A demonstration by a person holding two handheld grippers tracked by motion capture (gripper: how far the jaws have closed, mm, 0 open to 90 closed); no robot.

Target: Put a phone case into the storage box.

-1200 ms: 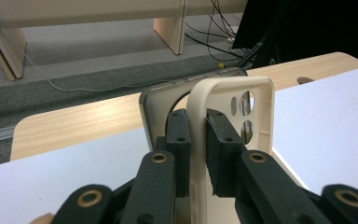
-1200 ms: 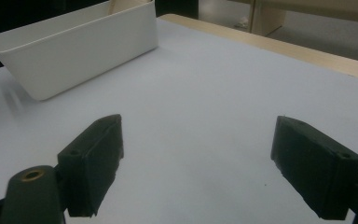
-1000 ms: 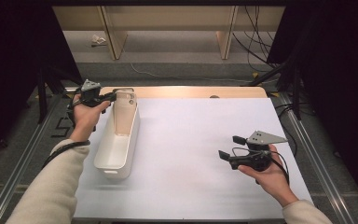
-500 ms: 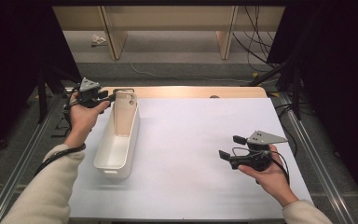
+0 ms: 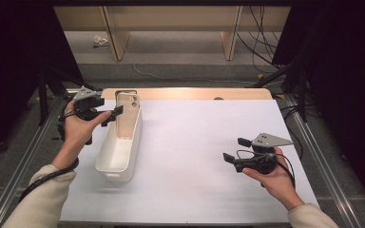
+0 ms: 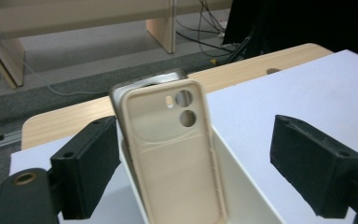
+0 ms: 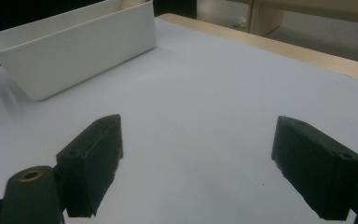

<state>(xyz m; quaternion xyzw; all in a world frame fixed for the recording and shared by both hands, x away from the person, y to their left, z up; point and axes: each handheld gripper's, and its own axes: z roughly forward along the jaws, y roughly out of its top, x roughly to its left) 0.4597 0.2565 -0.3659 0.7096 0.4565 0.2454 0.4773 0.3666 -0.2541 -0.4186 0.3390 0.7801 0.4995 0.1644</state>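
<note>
Phone case (image 5: pixel 127 116) stands upright at the far end of the white bin (image 5: pixel 120 153), leaning on its end wall, near the table's far-left corner. Left gripper (image 5: pixel 108 114) was clamped at the bin's far end a second ago; its jaws have just been opening and now stand wide, pulled back left of the rim, nothing pressed between the pads. Reads as a release: case is dropped off in the bin, placement looks done. Right gripper (image 5: pixel 233 149) hasn't budged, jaws wide and empty over the white sheet (image 5: pixel 199 142) near the right edge. Left gripper view gives what the high view can't: beige case (image 6: pixel 175 154) inner face with camera cutouts, a darker edge behind its top. Right gripper view shows the bin's outer wall (image 7: pixel 74 46) across bare sheet.
</note>
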